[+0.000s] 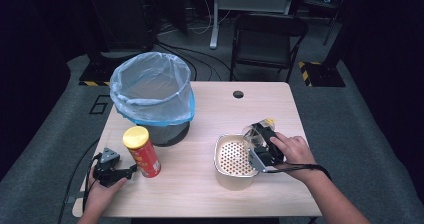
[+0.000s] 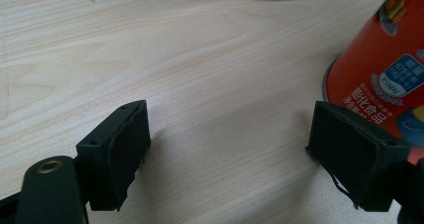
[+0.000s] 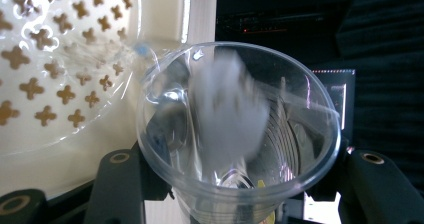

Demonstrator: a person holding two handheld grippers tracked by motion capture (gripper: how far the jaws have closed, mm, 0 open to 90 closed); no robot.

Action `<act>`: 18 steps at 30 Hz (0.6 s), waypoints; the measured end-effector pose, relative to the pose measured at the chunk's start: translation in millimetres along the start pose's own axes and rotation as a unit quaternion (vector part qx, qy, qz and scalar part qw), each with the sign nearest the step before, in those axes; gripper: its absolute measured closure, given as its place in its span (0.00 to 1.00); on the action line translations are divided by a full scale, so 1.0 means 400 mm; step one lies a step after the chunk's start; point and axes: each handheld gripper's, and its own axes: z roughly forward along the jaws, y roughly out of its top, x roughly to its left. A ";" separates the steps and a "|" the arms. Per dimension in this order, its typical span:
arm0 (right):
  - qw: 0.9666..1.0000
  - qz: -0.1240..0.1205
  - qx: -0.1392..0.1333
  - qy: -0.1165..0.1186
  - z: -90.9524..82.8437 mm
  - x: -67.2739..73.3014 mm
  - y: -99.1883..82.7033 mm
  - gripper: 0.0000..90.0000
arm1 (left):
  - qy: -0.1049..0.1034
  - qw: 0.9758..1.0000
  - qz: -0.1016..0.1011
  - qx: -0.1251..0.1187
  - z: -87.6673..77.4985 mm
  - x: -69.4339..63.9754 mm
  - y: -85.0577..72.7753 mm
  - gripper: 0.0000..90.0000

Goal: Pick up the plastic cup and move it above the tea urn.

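A red snack can (image 1: 143, 154) with a yellow lid stands upright on the wooden table (image 1: 200, 194) at the front left. My left gripper (image 1: 132, 172) lies low beside its base, open; in the left gripper view nothing sits between the jaws (image 2: 230, 149) and the can (image 2: 385, 69) stands just past the right jaw. My right gripper (image 1: 261, 143) is shut on a clear plastic cup (image 1: 254, 132), tipped on its side toward a cream container (image 1: 226, 180) with a perforated insert. In the right gripper view the cup (image 3: 305, 109) lies between the jaws (image 3: 240, 189), a blurred white mass inside it, with the insert (image 3: 50, 59) behind it.
A dark bin with a pale blue liner (image 1: 152, 91) stands at the table's back left, just behind the can. A cable hole (image 1: 238, 94) is near the far edge. A folding chair (image 1: 267, 34) stands beyond the table.
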 end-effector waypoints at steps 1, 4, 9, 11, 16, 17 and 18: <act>1.000 -0.008 0.004 0.002 0.002 0.003 0.003 0.47 | 0.000 1.000 0.000 0.000 0.000 0.000 0.000 0.19; 0.999 -0.035 0.009 0.001 0.006 0.004 0.011 0.47 | 0.000 1.000 0.000 0.000 0.000 0.000 0.000 0.19; 0.996 -0.087 0.014 -0.002 0.006 0.014 0.027 0.47 | 0.000 1.000 0.000 0.000 0.000 0.000 0.000 0.19; 0.992 -0.129 0.012 -0.008 0.005 0.016 0.036 0.47 | 0.000 1.000 0.000 0.000 0.000 0.000 0.000 0.19; 0.977 -0.212 0.000 -0.026 -0.006 0.025 0.049 0.47 | 0.000 1.000 0.000 0.000 0.000 0.000 0.000 0.19; 0.972 -0.232 -0.009 -0.038 -0.007 0.026 0.055 0.47 | 0.000 1.000 0.000 0.000 0.000 0.000 0.000 0.19; 0.972 -0.232 -0.013 -0.040 -0.008 0.026 0.055 0.47 | 0.000 1.000 0.000 0.000 0.000 0.000 0.000 0.19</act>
